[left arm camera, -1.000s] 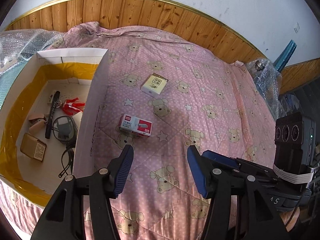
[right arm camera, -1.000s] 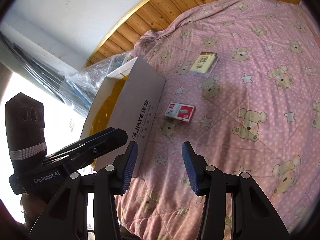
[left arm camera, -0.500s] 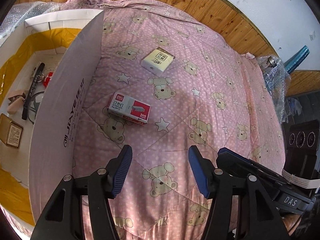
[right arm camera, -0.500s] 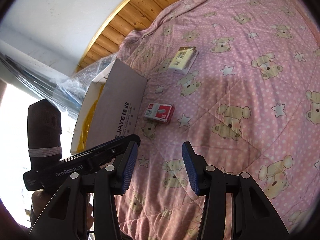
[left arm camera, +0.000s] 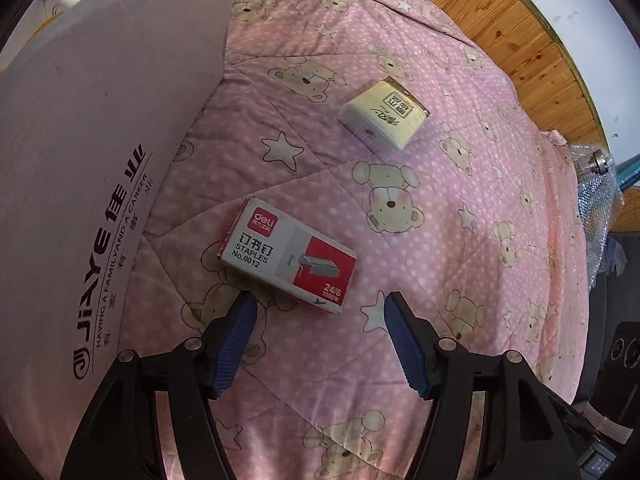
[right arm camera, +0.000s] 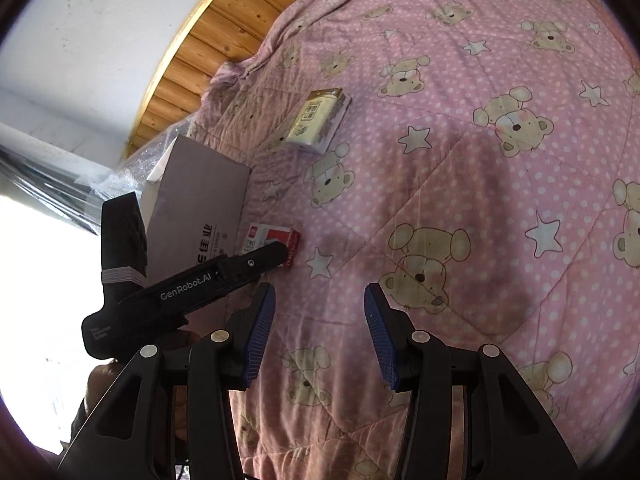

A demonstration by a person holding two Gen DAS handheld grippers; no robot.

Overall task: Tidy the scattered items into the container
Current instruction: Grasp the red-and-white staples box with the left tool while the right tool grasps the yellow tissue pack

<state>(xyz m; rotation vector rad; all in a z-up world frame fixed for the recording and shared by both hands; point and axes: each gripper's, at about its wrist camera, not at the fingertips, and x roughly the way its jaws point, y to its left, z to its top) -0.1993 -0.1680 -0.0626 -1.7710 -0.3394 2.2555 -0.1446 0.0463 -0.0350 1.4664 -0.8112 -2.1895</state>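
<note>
A white and red staples box [left arm camera: 288, 256] lies flat on the pink bear-print quilt [left arm camera: 460, 184], just ahead of my open left gripper [left arm camera: 318, 310]; its blue fingertips [left arm camera: 240, 320] stand a little short of the box, nothing between them. Farther off rests a cream tissue pack [left arm camera: 384, 116]. The cardboard box [left arm camera: 92, 128] fills the left, only its outer wall showing. In the right wrist view the staples box [right arm camera: 276, 240] is partly hidden behind the left gripper's body, the tissue pack [right arm camera: 320, 120] lies beyond, and my right gripper [right arm camera: 319, 312] hangs open above bare quilt.
Wooden wall panelling [left arm camera: 532, 52] runs behind the bed. Bubble wrap with a metal object [left arm camera: 596, 184] sits at the quilt's right edge. In the right wrist view, bubble wrap [right arm camera: 132, 168] lies behind the cardboard box [right arm camera: 192, 200], with a bright window at left.
My left gripper has dropped and moved forward toward the staples box, so the container's inside is out of sight. The right gripper has shifted forward over the quilt. Both stay open.
</note>
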